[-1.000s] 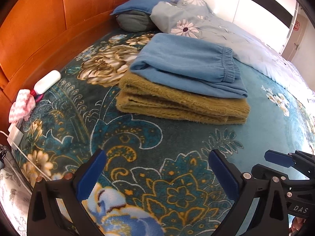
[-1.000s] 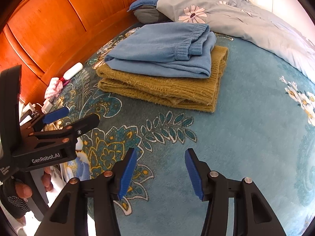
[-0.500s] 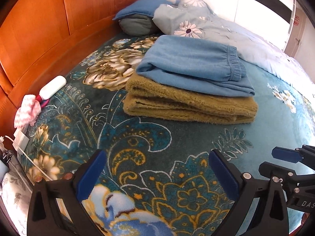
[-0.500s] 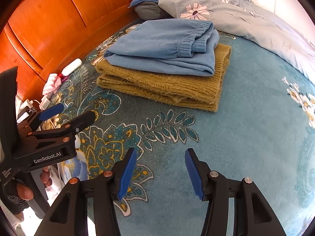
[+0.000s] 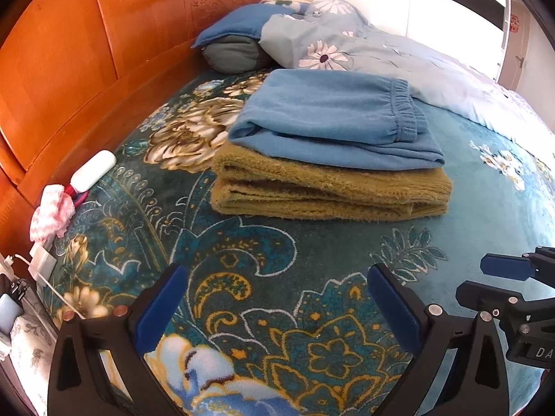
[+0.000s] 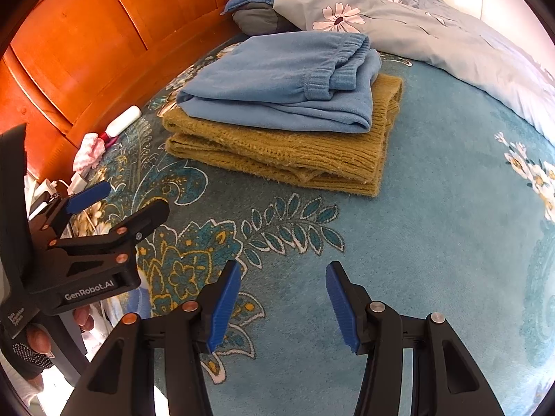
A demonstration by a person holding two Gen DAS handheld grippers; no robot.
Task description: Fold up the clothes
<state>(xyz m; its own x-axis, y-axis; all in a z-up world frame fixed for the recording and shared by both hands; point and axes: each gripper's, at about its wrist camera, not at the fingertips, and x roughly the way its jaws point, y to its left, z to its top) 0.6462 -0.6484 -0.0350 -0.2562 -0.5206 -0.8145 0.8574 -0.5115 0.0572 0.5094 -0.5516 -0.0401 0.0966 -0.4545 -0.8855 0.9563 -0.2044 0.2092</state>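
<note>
A folded blue garment (image 5: 333,118) (image 6: 277,79) lies on top of a folded mustard knit sweater (image 5: 326,190) (image 6: 277,152) on the teal floral bedspread (image 5: 242,256). My left gripper (image 5: 277,308) is open and empty, held above the bedspread in front of the stack. My right gripper (image 6: 282,306) is open and empty, also in front of the stack and to the right. The left gripper also shows at the left of the right wrist view (image 6: 114,201), and the right gripper at the right edge of the left wrist view (image 5: 499,277).
A wooden headboard (image 5: 86,52) runs along the left. A blue pillow (image 5: 236,38) and a flowered grey quilt (image 5: 364,52) lie behind the stack. A white tube (image 5: 93,170), a pink cloth (image 5: 52,211) and a charger with cable (image 5: 41,263) sit at the bed's left edge.
Both grippers have moved a little closer to the stack, which now looks larger. Neither gripper has changed its opening, and the clothes have not moved.
</note>
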